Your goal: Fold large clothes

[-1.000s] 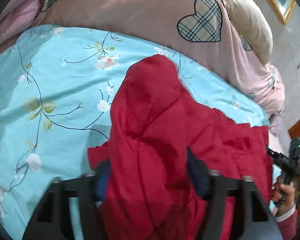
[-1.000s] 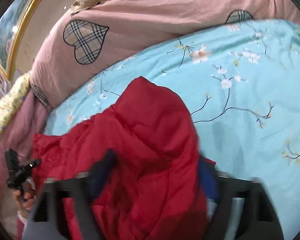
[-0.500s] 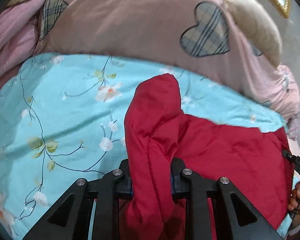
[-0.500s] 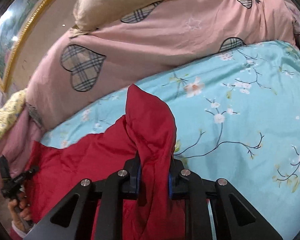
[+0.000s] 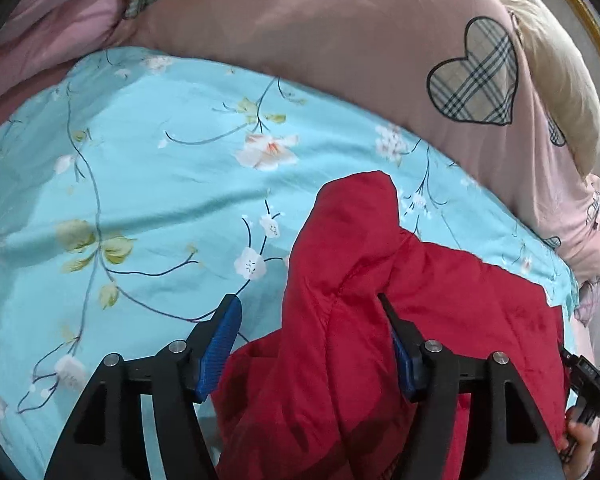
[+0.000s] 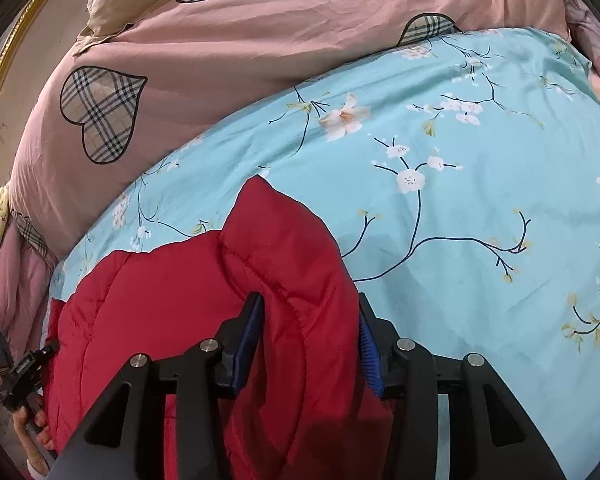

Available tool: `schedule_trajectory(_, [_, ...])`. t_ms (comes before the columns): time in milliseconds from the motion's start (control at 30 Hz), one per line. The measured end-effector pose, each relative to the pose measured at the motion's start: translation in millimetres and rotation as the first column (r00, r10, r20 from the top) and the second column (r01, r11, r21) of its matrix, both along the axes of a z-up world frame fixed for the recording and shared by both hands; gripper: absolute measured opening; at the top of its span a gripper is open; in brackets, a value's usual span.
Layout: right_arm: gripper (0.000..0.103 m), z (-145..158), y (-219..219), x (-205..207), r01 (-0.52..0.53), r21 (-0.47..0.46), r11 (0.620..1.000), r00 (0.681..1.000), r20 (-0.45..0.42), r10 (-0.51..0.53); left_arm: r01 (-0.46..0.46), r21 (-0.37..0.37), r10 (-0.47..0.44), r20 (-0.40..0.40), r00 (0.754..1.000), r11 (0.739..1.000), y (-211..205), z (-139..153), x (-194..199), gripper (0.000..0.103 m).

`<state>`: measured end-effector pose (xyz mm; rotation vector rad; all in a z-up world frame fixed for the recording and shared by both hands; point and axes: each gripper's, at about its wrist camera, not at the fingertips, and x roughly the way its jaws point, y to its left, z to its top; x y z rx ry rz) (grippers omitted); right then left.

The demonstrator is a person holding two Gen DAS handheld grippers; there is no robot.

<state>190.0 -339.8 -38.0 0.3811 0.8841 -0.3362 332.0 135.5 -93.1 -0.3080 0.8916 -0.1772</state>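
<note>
Two grippers, left [image 5: 310, 312] and right [image 6: 308, 312], were opening astride ridges of the red jacket [image 5: 380, 320] at lower centre on the blue floral sheet [image 5: 160, 200]; release step, and you next needed a fresh edge to fold.

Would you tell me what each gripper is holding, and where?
Nothing: both sets of jaws are opening, the left gripper and right gripper releasing raised folds of the red jacket.

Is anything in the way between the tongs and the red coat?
No, nothing is. The red coat already sits between the fingers of both the left tongs and the right tongs, whose jaws are opening. Only the blue flowery sheet lies under it.
</note>
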Motion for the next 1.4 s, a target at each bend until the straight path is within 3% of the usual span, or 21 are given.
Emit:
schedule_trajectory(100, [0.053,1.7,3.8,-1.2,0.009,-0.027,1.0,1.0,-0.001,-0.009,-0.011,0.003,0.011,0.049,0.999,1.0,4.2,16.8,-27.2,0.065])
schedule_trajectory(233, [0.055,0.8,6.6,-0.2,0.02,-0.069,0.997,1.0,-0.015,-0.021,0.04,-0.07,-0.031,0.116,0.993,0.997,7.5,38.9,-71.5,0.065])
schedule_trajectory(367, [0.057,3.7,7.4,0.1,0.052,-0.112,0.992,0.998,-0.017,-0.054,0.112,-0.014,-0.109,0.152,0.982,0.994,-5.1,48.4,-111.8,0.065])
schedule_trajectory(533, [0.06,37.4,27.2,-20.9,0.117,-0.246,0.962,0.992,0.083,-0.099,0.186,0.013,-0.186,0.151,0.971,0.982,-16.0,48.2,-149.4,0.067])
schedule_trajectory(700, [0.061,66.9,50.3,-47.8,0.049,-0.203,0.978,0.984,0.177,-0.013,0.253,0.002,-0.25,0.14,0.958,0.968,-21.7,52.6,-169.4,0.067])
schedule_trajectory(833, [0.062,68.6,93.8,-64.4,-0.152,-0.148,0.977,0.977,0.13,0.172,0.316,-0.009,-0.312,0.136,0.94,0.949,-30.4,48.9,-179.0,0.067])
schedule_trajectory(1067, [0.062,37.0,167.2,-88.1,-0.377,-0.158,0.912,0.925,-0.012,0.38,0.365,-0.002,-0.363,0.114,0.925,0.931,-34.9,39.9,-180.7,0.071])
schedule_trajectory(1200, [0.062,11.9,182.4,-82.9,-0.417,-0.215,0.883,0.909,-0.112,0.402,0.354,0.06,-0.358,0.088,0.929,0.933,-39.4,30.3,-169.3,0.071])
schedule_trajectory(1400, [0.063,-7.0,160.0,-64.8,-0.344,-0.231,0.91,0.938,-0.123,0.323,0.317,0.135,-0.325,0.039,0.945,0.939,-50.4,19.6,-149.3,0.073])
